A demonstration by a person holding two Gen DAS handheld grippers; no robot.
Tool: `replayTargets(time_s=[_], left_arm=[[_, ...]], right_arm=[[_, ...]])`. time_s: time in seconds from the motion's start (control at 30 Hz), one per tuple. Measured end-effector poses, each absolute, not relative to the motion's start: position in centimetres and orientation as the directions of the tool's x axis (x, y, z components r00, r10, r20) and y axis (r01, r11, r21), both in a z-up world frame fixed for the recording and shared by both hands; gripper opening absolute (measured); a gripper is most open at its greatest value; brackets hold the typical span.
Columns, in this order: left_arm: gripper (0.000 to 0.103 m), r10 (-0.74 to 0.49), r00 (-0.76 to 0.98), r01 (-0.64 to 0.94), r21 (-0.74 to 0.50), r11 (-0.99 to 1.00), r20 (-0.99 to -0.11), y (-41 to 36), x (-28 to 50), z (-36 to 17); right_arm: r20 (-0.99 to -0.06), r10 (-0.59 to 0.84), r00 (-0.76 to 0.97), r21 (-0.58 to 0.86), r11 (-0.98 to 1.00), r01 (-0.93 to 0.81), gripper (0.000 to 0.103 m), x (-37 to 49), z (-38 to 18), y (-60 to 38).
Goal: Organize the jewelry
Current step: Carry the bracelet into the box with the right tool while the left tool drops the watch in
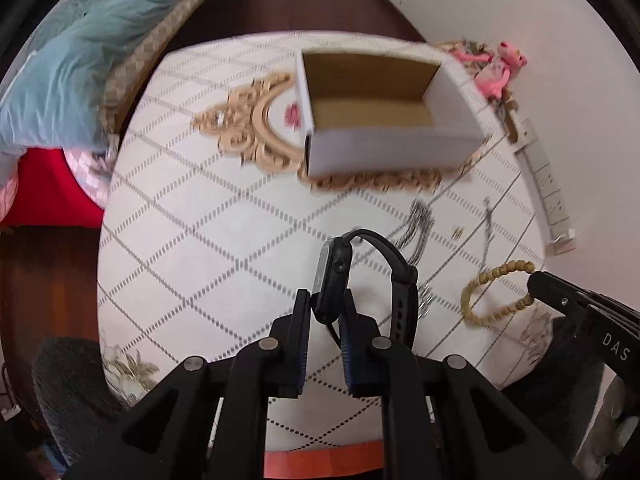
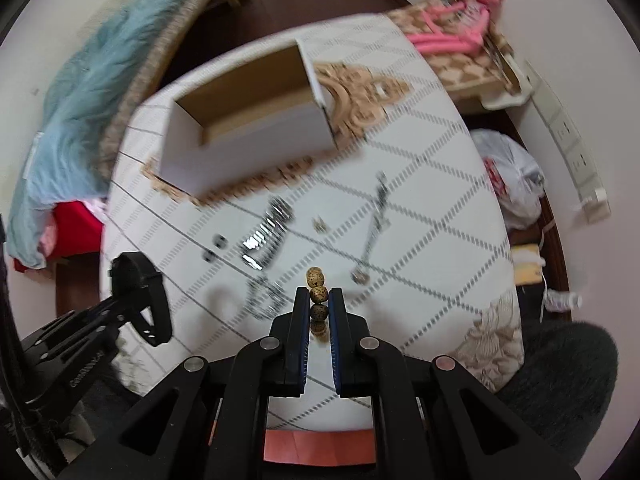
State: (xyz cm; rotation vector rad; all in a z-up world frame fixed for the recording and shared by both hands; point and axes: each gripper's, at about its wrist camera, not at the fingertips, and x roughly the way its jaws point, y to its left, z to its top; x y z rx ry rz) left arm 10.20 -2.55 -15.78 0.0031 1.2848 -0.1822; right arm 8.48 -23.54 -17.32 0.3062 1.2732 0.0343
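My left claw is clamped on the case of a black smartwatch, which stands on its edge between the two fingers, and its black strap curves away to one side and hangs down. My right claw is pressed together on a wooden bead bracelet; in the right wrist view I see a few speckled beads stacked between the fingers, and in the left wrist view the rest of the loop hangs free from the claw tip above the table. The table has a white cloth with a grey diamond pattern. Near its far edge stands an open white cardboard box with a brown inside, and I see nothing in it. The box sits on a tan carved ornament. Between the box and my claws, several silver pieces lie on the cloth: a silver chain bracelet, a long thin silver piece, a tiny pair of earrings, and two small dark studs. They are blurred, so I cannot tell more about them. Beyond the far right corner of the table lies a pink plush toy.
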Motion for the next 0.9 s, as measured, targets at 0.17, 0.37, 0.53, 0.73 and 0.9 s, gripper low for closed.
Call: replayTargets(time_s=[0.17,0.37,0.53,0.73,0.9], left_arm=[[0.011,-0.171,0.326,0.154,-0.126,0.98,-0.93,-2.9,13.4,-12.6],[0.011,-0.188,0.351,0.157,-0.14,0.977,-0.917,-3.2,18.7,-11.3],[0.011,-0.213,0.313,0.158,-0.17,0.973,-0.926,-3.4,23.0,-12.6],[0.011,-0.238,0.263,0.148,-0.204,0.968,-0.935,-4.1,27.0,-14.5],[0.022,-0.191,0.214,0.122,-0.167,0.978,-0.958,-4.7,29.4,-15.9]], right_arm=[[-0.899,0.225,0.375,0.273,0.959,0.08,0.009,11.4,-13.0,-23.3],[-0.872,0.22,0.438,0.259,0.965,0.031,0.009,17.0,-9.8,-22.5],[-0.879,0.221,0.423,0.251,0.968,0.017,0.009,22.7,-10.2,-21.8],[-0.89,0.24,0.388,0.271,0.962,0.026,0.009,27.7,-12.0,-21.8],[-0.905,0.304,0.298,0.331,0.943,0.045,0.01,30.3,-14.5,-22.3]])
